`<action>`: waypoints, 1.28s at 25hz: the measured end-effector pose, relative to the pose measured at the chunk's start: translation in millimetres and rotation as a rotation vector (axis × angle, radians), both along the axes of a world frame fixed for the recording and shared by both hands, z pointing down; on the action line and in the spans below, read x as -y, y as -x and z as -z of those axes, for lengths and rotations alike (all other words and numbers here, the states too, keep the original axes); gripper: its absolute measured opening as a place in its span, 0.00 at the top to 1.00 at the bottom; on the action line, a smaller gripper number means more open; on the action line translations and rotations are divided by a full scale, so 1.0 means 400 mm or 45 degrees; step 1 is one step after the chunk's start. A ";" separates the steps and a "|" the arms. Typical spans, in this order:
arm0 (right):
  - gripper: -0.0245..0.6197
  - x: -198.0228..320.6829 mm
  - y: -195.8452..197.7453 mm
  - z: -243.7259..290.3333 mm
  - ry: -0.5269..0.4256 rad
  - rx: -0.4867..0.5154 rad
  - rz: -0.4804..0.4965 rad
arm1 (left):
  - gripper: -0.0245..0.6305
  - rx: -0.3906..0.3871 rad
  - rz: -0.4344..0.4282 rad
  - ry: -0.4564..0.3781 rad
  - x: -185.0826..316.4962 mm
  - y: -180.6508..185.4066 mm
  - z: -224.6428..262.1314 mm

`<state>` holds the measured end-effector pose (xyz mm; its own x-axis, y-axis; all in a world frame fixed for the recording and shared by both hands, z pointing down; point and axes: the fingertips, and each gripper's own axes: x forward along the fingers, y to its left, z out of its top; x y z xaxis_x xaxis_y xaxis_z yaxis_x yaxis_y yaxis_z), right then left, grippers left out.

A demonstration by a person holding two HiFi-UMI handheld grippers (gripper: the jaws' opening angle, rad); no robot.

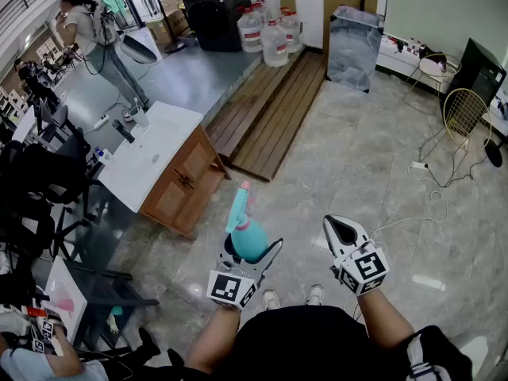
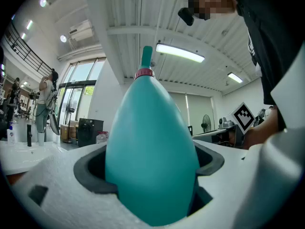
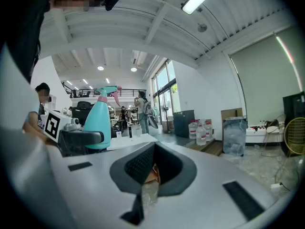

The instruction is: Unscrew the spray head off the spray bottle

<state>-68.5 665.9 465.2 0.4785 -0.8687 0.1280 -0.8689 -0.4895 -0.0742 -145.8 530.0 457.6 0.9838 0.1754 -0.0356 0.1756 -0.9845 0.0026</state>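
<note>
0 turns done by the look of it — left gripper (image 1: 252,251) fingers clamp the spray bottle (image 1: 247,235), spray head (image 1: 240,205) on; right gripper (image 1: 343,230) fingers clenched empty, well apart.

Left gripper view: spray bottle (image 2: 151,156) base cut off by the bottom edge; spray head (image 2: 146,56) mostly hidden behind the bottle's body, only its tip and pink collar show. Head view: bottle's lower part hidden by left gripper (image 1: 254,246). Water jugs (image 1: 274,38) labels too small to read. Person (image 1: 36,362) cut off at lower-left corner.
</note>
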 end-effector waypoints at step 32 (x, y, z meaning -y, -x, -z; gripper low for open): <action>0.95 0.379 0.121 -0.005 -0.073 0.006 0.147 | 0.25 0.002 0.191 0.008 0.376 0.174 -0.036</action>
